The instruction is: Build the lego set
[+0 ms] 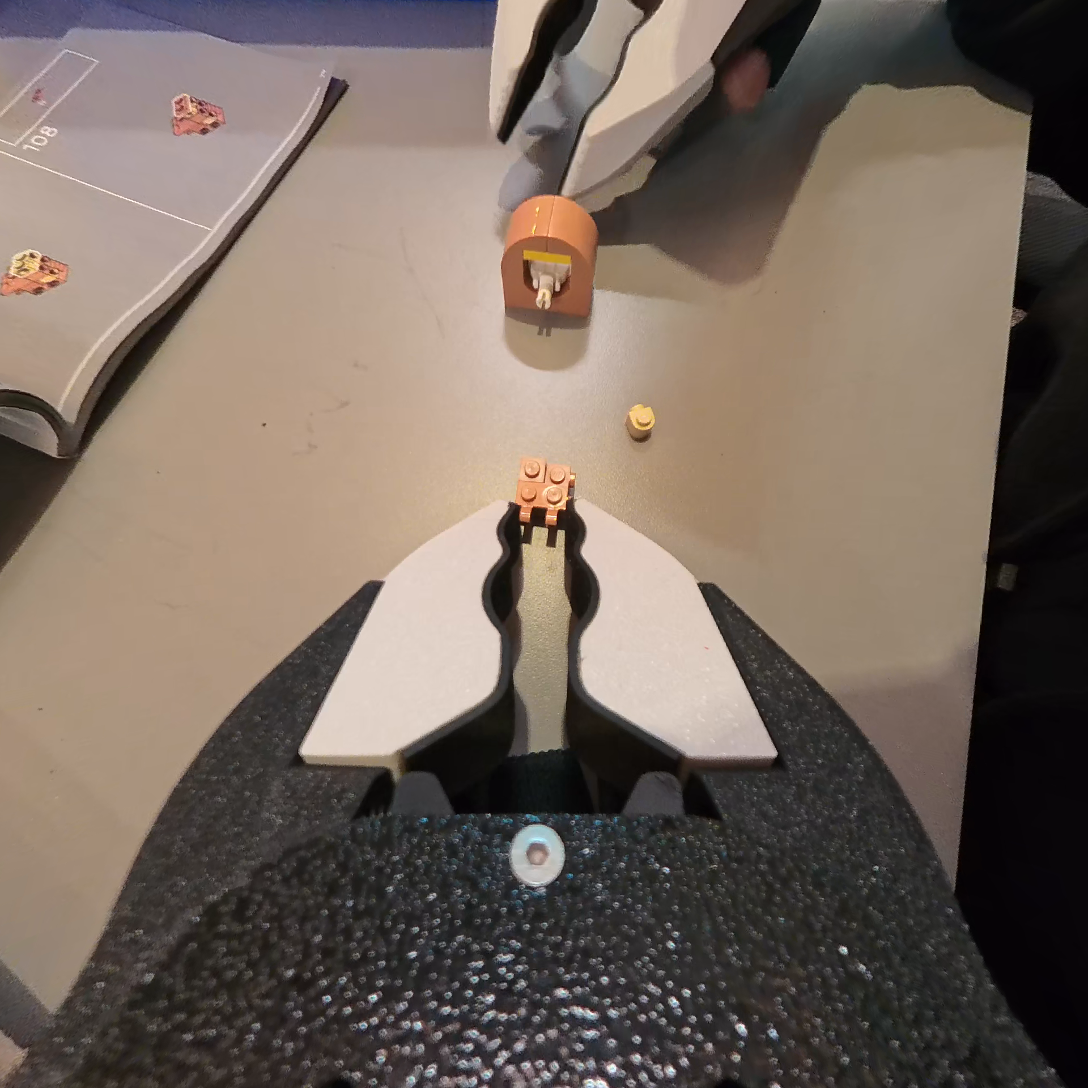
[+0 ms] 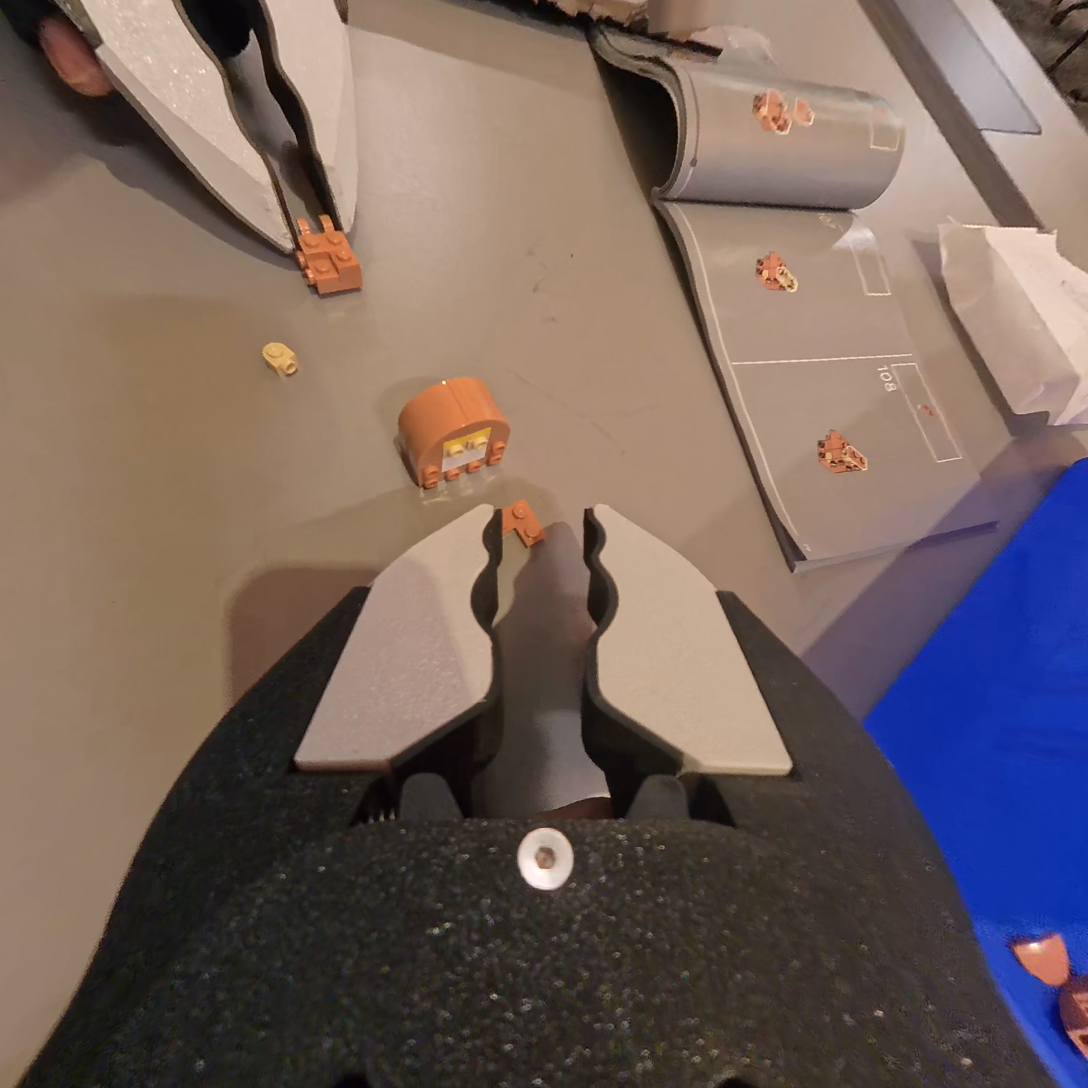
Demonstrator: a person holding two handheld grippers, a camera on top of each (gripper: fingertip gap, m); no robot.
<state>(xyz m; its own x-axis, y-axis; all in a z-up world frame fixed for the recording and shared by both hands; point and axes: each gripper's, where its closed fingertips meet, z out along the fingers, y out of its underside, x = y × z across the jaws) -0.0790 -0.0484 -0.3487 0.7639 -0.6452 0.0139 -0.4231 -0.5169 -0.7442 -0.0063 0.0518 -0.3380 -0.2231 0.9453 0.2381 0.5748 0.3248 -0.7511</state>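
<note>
Beside a rounded, glossy brown brick arch [image 2: 445,428] on the matte grey table [image 1: 294,412], the left gripper [image 1: 544,518] pinches a studded brown plate block [image 1: 544,487], while the right gripper [image 2: 538,521], spread, touches an L-shaped brown plate [image 2: 521,521].

The surface [image 1: 294,530] looks smooth and a bit shiny. The brown brick block [image 1: 550,259] is glossy plastic. The booklet [image 2: 824,353] is smooth paper. Each hand-held gripper [image 2: 538,518] has a rough, bumpy black body and matt grey fingers [image 2: 424,618].
</note>
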